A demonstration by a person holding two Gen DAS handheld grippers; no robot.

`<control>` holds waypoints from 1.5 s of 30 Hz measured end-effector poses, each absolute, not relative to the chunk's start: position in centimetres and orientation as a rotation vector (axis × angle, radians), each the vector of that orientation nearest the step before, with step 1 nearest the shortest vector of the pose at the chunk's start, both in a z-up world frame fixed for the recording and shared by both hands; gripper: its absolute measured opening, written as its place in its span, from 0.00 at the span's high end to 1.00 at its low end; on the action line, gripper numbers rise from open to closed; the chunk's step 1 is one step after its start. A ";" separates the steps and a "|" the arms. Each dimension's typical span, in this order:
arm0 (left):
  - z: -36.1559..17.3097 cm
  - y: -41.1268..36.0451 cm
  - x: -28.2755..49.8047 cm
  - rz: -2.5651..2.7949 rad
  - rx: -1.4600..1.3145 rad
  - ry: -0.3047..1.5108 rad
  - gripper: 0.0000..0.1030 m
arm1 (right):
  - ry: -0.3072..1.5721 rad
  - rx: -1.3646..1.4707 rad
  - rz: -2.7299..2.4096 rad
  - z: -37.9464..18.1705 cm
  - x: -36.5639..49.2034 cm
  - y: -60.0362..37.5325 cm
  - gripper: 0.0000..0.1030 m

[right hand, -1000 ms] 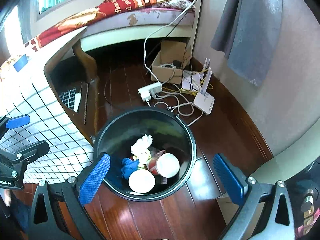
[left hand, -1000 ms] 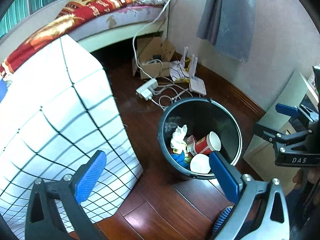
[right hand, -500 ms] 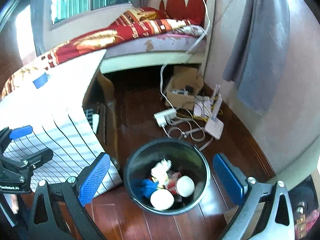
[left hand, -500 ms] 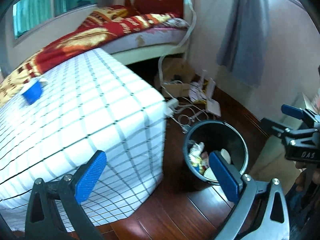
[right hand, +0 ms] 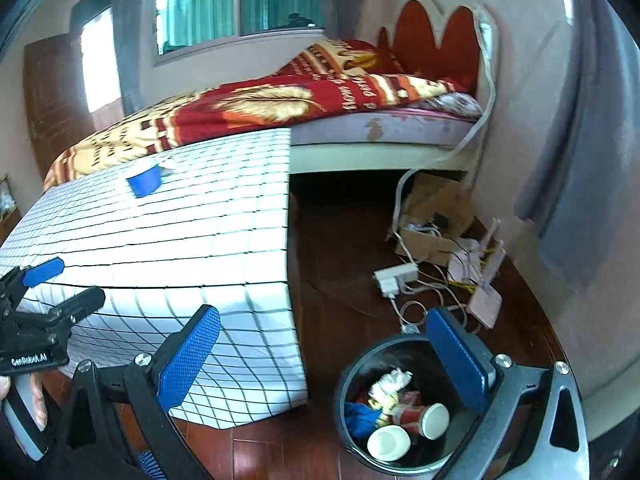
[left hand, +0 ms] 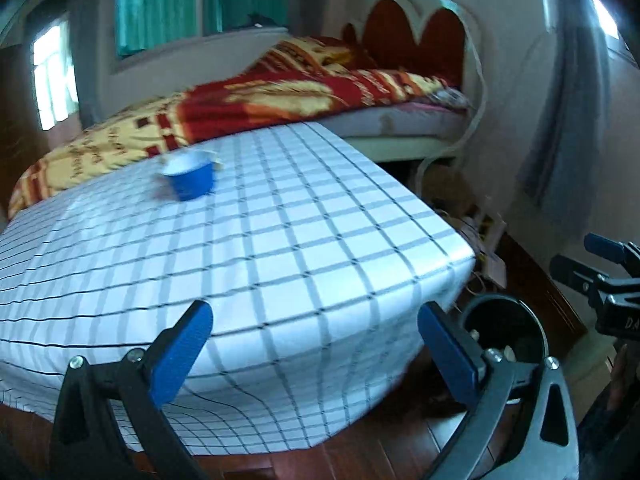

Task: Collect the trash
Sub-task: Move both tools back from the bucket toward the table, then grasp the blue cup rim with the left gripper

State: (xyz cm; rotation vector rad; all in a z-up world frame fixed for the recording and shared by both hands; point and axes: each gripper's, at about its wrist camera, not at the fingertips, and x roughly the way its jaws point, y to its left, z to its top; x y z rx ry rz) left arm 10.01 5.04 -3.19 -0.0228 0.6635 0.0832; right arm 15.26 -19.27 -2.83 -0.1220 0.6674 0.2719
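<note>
A blue paper cup [left hand: 189,179] stands on the table with the white checked cloth [left hand: 280,240]; it also shows in the right wrist view [right hand: 145,181]. A black trash bin [right hand: 356,376] on the floor holds paper cups and crumpled trash; in the left wrist view the black trash bin [left hand: 516,320] sits right of the table. My left gripper [left hand: 316,348] is open and empty before the table's near edge. My right gripper [right hand: 324,360] is open and empty above the bin's left side.
A bed [right hand: 320,96] with a red and yellow blanket lies behind the table. A cardboard box [right hand: 436,216], a power strip [right hand: 396,276], a router [right hand: 486,300] and tangled cables lie on the wooden floor by the wall. A grey curtain [right hand: 580,184] hangs at right.
Both grippers have risen and tilted up from the bin toward the table. The tabletop and the blue cup have come into fuller view. Both stay open.
</note>
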 end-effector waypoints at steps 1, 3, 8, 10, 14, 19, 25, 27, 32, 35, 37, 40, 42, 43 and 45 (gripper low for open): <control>-3.0 5.6 9.9 0.099 -0.026 0.653 0.00 | 0.665 -0.130 0.281 -2.7 15.4 -18.7 0.00; -2.7 6.9 10.3 0.135 -0.027 0.642 0.00 | 0.662 -0.143 0.307 -2.5 15.8 -17.5 0.00; -1.9 11.0 12.2 0.222 -0.057 0.626 0.00 | 0.655 -0.178 0.353 -1.4 18.4 -14.2 0.00; -1.7 12.5 13.3 0.246 -0.066 0.624 0.00 | 0.656 -0.184 0.360 -1.1 19.8 -13.0 0.00; -1.9 15.0 16.0 0.276 -0.083 0.638 0.00 | 0.672 -0.186 0.384 -0.8 23.4 -10.2 0.00; -2.9 17.2 19.9 0.301 -0.079 0.671 0.00 | 0.696 -0.196 0.420 -1.5 27.9 -6.3 0.00; -4.5 19.2 25.3 0.312 -0.079 0.716 0.00 | 0.737 -0.246 0.438 -3.4 33.2 -2.1 0.00; -5.0 19.8 26.9 0.306 -0.086 0.731 0.00 | 0.755 -0.256 0.445 -4.1 35.0 -1.0 0.00; -5.9 20.7 30.0 0.307 -0.080 0.769 0.00 | 0.777 -0.317 0.425 -5.3 39.0 1.1 0.00; -5.9 21.1 31.3 0.296 -0.093 0.772 0.00 | 0.796 -0.334 0.414 -5.8 41.1 2.0 0.00; -6.3 21.5 32.2 0.294 -0.097 0.786 0.01 | 0.803 -0.339 0.412 -6.1 42.3 2.5 0.00; -7.0 22.2 33.1 0.281 -0.119 0.815 0.09 | 0.811 -0.341 0.416 -6.5 43.3 3.1 0.00; -7.1 22.9 33.4 0.257 -0.149 0.822 0.24 | 0.814 -0.345 0.422 -6.8 43.6 3.5 0.00; -7.0 23.2 33.4 0.261 -0.155 0.817 0.24 | 0.813 -0.348 0.423 -6.9 43.7 3.7 0.00; -6.9 23.7 33.2 0.263 -0.158 0.811 0.24 | 0.812 -0.348 0.431 -7.0 43.7 4.0 0.00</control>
